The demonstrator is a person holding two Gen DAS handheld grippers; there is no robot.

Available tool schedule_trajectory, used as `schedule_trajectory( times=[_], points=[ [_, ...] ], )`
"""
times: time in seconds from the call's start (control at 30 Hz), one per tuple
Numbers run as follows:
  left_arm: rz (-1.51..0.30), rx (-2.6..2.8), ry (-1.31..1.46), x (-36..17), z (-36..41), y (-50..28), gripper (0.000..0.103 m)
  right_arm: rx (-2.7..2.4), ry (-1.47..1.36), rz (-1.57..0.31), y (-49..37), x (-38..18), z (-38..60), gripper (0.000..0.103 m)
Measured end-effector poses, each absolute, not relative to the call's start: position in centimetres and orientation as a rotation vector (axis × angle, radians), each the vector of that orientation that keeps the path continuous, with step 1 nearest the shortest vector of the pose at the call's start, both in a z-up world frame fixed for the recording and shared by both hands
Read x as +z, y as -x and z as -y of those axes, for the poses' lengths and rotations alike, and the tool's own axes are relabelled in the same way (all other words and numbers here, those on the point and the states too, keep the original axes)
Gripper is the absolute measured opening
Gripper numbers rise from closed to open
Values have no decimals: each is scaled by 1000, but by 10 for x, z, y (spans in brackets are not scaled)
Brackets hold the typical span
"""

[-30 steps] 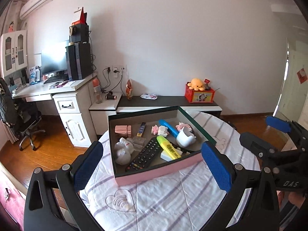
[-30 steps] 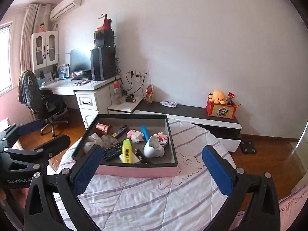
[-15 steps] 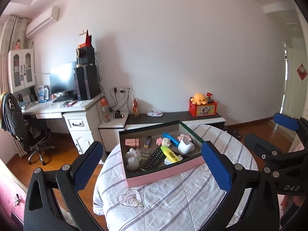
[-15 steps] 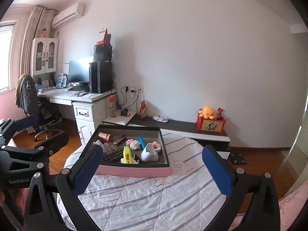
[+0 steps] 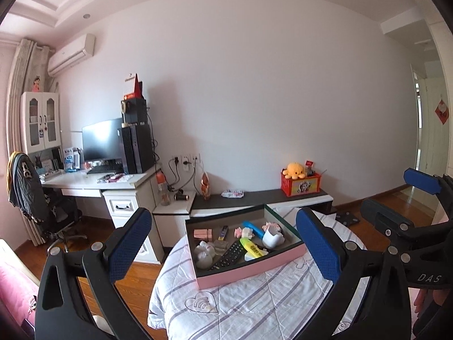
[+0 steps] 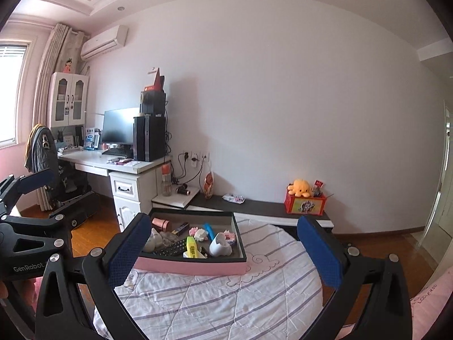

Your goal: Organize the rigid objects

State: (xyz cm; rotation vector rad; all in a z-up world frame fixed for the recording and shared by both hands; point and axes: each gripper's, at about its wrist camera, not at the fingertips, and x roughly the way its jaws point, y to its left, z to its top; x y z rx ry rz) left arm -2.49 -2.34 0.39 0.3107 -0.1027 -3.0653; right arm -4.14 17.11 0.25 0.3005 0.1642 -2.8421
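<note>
A pink box [image 5: 249,271] [image 6: 192,265] with a dark inside sits on a round table with a striped cloth [image 5: 254,306] [image 6: 215,300]. In it lie a black remote [image 5: 228,255], a yellow highlighter [image 5: 250,247] [image 6: 192,246], a blue pen [image 5: 252,227], a white cup [image 5: 271,236] [image 6: 219,245] and several small items. My left gripper [image 5: 223,243] is open and empty, held high and back from the box. My right gripper [image 6: 223,250] is open and empty too, also back from the box. Each shows at the edge of the other's view.
A white desk [image 5: 96,184] with a monitor and computer tower stands at the left, an office chair [image 5: 36,206] beside it. A low dark shelf [image 5: 263,198] along the wall carries a red box with a yellow plush [image 5: 297,180]. A doorway [image 5: 424,141] is at the right.
Both grippers have pulled up and back from the box, which now looks smaller and farther. Both stayed open and empty.
</note>
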Motion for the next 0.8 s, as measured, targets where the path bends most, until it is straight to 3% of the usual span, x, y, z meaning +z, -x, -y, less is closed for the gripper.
schedule_trajectory(
  times=[0.8],
  points=[
    [62, -3079, -122, 20, 26, -19, 103, -2884, -99, -186, -6, 22, -167, 103]
  ],
)
